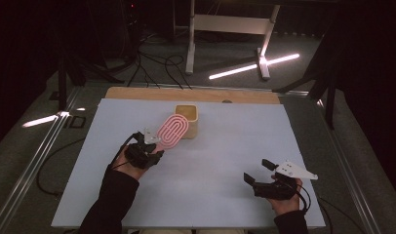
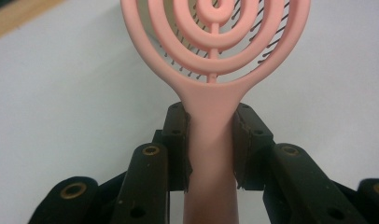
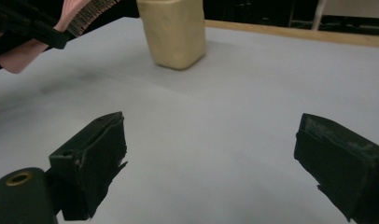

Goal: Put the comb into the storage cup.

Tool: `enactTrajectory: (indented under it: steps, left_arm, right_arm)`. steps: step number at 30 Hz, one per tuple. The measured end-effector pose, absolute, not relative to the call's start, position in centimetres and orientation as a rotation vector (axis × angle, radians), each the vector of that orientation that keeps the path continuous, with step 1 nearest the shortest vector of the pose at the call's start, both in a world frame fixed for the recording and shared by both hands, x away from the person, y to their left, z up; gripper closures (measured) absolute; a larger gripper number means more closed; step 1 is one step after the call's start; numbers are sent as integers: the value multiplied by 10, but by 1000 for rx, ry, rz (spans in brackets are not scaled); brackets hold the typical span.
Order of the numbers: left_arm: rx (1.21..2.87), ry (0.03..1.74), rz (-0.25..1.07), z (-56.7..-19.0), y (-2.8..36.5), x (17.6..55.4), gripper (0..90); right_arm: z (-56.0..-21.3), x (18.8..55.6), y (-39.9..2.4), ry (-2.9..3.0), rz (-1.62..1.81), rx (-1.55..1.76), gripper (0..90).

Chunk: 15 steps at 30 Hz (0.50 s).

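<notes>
pink hairbrush [image 1: 172,131] held beside the open beige container [image 1: 188,118].

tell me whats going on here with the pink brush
A person works at a white table with a gripper in each hand. The left gripper is shut on the handle of a pink hairbrush, holding it off the table with its head beside the beige container at the far side. The right gripper is open with nothing between its jaws, off to the right and apart from both things. The brush is not in the container yet.
</notes>
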<state>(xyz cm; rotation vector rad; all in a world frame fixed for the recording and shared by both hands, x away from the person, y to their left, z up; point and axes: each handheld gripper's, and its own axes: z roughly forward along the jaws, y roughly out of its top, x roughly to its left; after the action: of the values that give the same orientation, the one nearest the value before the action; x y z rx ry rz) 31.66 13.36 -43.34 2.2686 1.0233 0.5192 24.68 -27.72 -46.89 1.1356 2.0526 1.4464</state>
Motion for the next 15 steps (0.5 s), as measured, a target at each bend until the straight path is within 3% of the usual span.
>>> enactTrajectory:
  steps: [15]
  left_arm:
    - [2169, 962, 602, -418, 127, 314, 700]
  right_arm:
    - [-426, 279, -269, 2049, 1582, 1090, 87]
